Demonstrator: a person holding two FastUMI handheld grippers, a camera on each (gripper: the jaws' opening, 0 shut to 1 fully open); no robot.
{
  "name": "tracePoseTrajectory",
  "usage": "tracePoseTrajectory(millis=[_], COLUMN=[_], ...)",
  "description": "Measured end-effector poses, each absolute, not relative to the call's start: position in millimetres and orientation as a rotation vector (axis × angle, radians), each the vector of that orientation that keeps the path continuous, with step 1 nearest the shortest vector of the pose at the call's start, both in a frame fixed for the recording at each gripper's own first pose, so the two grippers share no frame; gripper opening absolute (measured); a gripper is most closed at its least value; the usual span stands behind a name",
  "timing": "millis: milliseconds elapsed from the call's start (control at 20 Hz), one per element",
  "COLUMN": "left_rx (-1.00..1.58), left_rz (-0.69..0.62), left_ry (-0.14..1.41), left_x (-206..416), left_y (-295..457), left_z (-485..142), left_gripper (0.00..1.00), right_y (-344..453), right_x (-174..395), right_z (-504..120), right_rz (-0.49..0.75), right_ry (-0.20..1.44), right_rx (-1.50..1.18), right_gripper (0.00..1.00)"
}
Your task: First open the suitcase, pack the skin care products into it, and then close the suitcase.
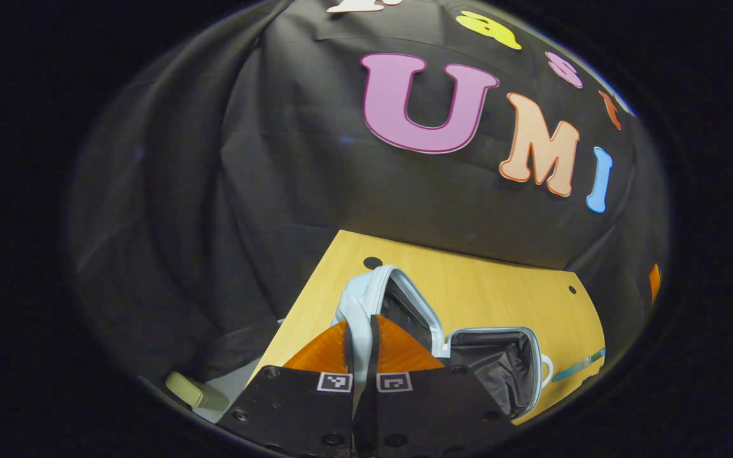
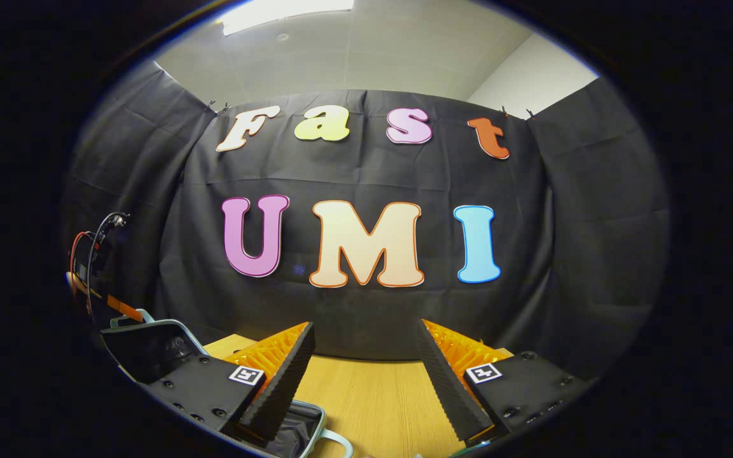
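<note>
- My left hand-held gripper [image 1: 360, 337] is closed, both fingers pinching the pale blue rim of the suitcase lid [image 1: 366, 299]; the lid stands raised, edge-on between the fingers.
- My right hand-held gripper [image 2: 363, 375] is open, fingers wide apart, nothing between them, bare worktop [image 2: 373, 401] under the gap.
- Suitcase [image 1: 500, 369] lies open on the worktop [image 1: 487, 286], just right of my left fingers; the base half lies flat, showing dark wrinkled fabric lining and a light rim.
- In the right gripper view the raised lid [image 2: 150, 343] sits far left, and a corner of the base with a pale loop handle [image 2: 331, 439] shows just below my left-side finger.
- A hand [image 2: 77, 280] with cables and the other hand-held gripper shows at the far left edge above the lid, small and dim.
- A thin teal stick-like item [image 1: 579, 366] lies on the worktop right of the suitcase; too small to identify.
- Worktop is light wood-grain with round holes near the back edge.
- A beige rounded object [image 1: 191, 388] sits off the worktop's left edge, low down; unclear what.
- Black draped cloth wall behind everything.
</note>
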State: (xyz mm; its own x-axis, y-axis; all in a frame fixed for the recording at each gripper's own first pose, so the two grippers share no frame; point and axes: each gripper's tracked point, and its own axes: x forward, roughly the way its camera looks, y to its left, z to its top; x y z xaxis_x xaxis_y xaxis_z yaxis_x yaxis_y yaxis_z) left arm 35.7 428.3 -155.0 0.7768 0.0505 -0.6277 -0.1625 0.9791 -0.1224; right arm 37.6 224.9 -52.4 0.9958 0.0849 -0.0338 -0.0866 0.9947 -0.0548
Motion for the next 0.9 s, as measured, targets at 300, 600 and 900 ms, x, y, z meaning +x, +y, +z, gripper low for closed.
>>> tracePoseTrajectory(millis=[300,600,900], left_rx=[-0.196,-0.279,-0.195], left_rz=[0.233,0.310,0.431], left_ry=[0.747,0.821,0.714], left_x=[30.2,21.8,26.5], left_y=[481.4,508.9,543.2], left_z=[-206.6,-262.5,-243.3], left_gripper=[0.00,0.00,0.72], right_y=[228.4,230.1,224.8], right_x=[38.2,40.2,44.5], right_z=[-57.1,-61.1,-66.8], right_rz=[0.069,0.057,0.047], right_ry=[0.043,0.051,0.070], right_rx=[-0.077,-0.090,-0.101], right_gripper=[0.99,1.00,0.99])
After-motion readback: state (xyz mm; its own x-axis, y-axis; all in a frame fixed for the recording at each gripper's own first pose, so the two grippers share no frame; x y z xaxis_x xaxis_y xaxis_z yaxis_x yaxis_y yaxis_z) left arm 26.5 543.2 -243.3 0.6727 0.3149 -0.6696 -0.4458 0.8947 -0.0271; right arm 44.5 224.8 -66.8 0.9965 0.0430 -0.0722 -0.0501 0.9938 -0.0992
